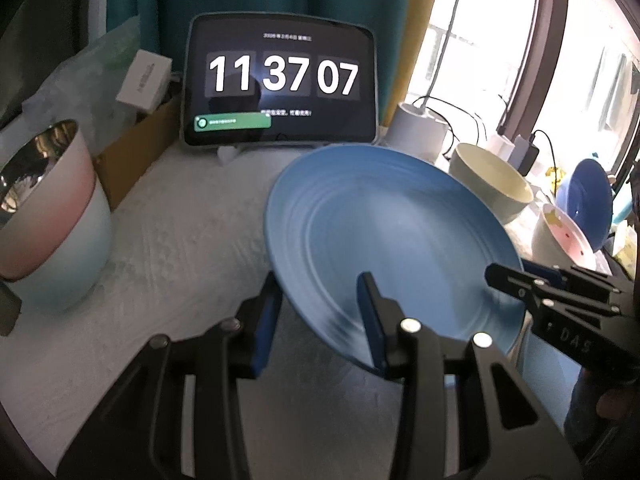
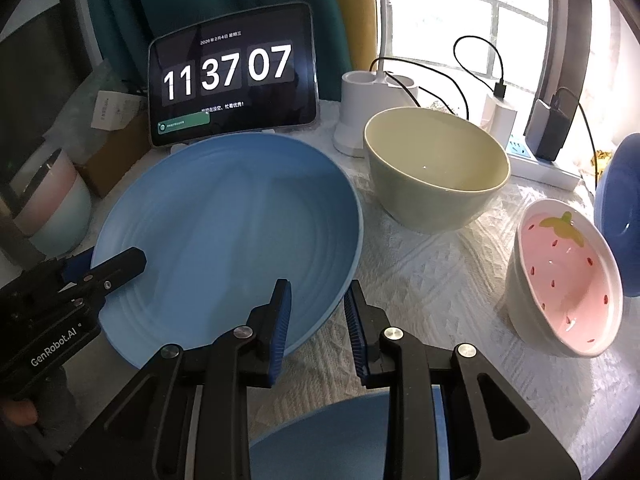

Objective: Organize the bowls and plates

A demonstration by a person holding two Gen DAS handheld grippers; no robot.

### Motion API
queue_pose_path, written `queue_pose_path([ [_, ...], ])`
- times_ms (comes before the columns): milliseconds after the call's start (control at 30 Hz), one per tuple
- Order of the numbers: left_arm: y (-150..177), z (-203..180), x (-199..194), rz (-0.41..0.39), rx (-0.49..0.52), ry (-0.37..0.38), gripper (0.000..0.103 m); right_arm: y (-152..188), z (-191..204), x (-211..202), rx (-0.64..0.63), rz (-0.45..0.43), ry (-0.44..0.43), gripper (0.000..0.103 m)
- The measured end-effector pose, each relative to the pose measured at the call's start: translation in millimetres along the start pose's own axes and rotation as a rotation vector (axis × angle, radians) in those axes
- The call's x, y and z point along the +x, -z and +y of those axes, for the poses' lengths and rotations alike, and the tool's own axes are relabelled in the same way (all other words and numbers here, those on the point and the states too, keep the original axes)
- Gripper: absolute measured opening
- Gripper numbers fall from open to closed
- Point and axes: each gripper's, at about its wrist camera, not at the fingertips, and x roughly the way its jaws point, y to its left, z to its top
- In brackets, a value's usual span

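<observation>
A ribbed light-blue plate (image 1: 384, 232) hangs tilted above the white cloth, held from two sides. My left gripper (image 1: 318, 292) straddles its near rim, one pad on top and one underneath, shut on it. At the plate's right rim, my right gripper (image 1: 512, 276) is clamped too. In the right wrist view the same blue plate (image 2: 228, 232) fills the centre, its rim between the right gripper (image 2: 318, 292) pads, with the left gripper (image 2: 108, 264) on its left edge. A second blue plate (image 2: 340, 440) lies below the right gripper.
A pale green bowl (image 2: 436, 168), a pink strawberry bowl (image 2: 568, 276) and a dark blue bowl (image 2: 620, 208) stand at the right. A pink-and-mint bowl (image 1: 52, 216) sits at the left. Behind are a tablet clock (image 1: 280, 80), a cardboard box (image 1: 132, 160) and a power strip (image 2: 536, 164).
</observation>
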Motion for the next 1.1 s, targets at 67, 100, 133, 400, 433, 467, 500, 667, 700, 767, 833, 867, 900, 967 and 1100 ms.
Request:
queue_pose_path([
  [67,0.7,-0.2,-4.1,-0.006,0.000,0.001,0.040,1.1,0.4,-3.7,-0.002,-0.006,0.000,0.030],
  [100,1.3,-0.3,-6.0,-0.008,-0.001,0.002,0.040,2.0,0.9,-6.6,-0.003,-0.011,0.000,0.030],
  [133,1.9,-0.8,-8.5,-0.012,0.000,0.003,0.040,2.5,1.2,-8.4,-0.003,-0.014,0.001,0.030],
  [400,3.9,-4.8,-25.3,-0.022,0.006,0.013,0.040,8.2,1.1,-26.9,-0.001,-0.043,0.004,0.030],
  [433,4.3,-5.9,-27.5,-0.024,0.006,0.015,0.040,9.1,1.1,-30.0,-0.001,-0.047,0.005,0.030],
  [467,4.6,-6.7,-29.6,-0.026,0.006,0.017,0.040,9.8,1.0,-31.6,-0.001,-0.049,0.006,0.030],
  [500,5.1,-8.2,-32.0,-0.028,0.007,0.018,0.040,11.2,0.7,-34.6,-0.002,-0.052,0.008,0.030],
  [667,7.2,-14.7,-42.3,-0.039,0.015,0.025,0.040,16.8,-0.3,-42.7,0.000,-0.057,0.016,0.030],
  [700,7.7,-16.2,-44.2,-0.040,0.018,0.026,0.040,18.7,-0.9,-45.0,0.002,-0.059,0.017,0.030],
  [767,9.1,-19.3,-48.0,-0.043,0.022,0.030,0.040,21.5,-1.8,-47.9,0.004,-0.060,0.019,0.030],
  [833,10.5,-22.4,-50.8,-0.045,0.027,0.035,0.040,24.6,-3.1,-51.7,0.008,-0.063,0.021,0.030],
  [867,11.3,-23.9,-52.3,-0.045,0.028,0.037,0.040,26.2,-4.0,-53.8,0.009,-0.064,0.023,0.030],
  [900,12.0,-25.6,-53.5,-0.045,0.030,0.040,0.040,27.0,-4.3,-54.9,0.010,-0.064,0.025,0.030],
  [967,13.6,-29.6,-56.0,-0.046,0.035,0.046,0.040,30.3,-6.6,-59.1,0.016,-0.066,0.029,0.030],
  [1100,16.6,-37.9,-60.4,-0.047,0.048,0.057,0.040,36.8,-11.7,-67.5,0.025,-0.071,0.036,0.030],
])
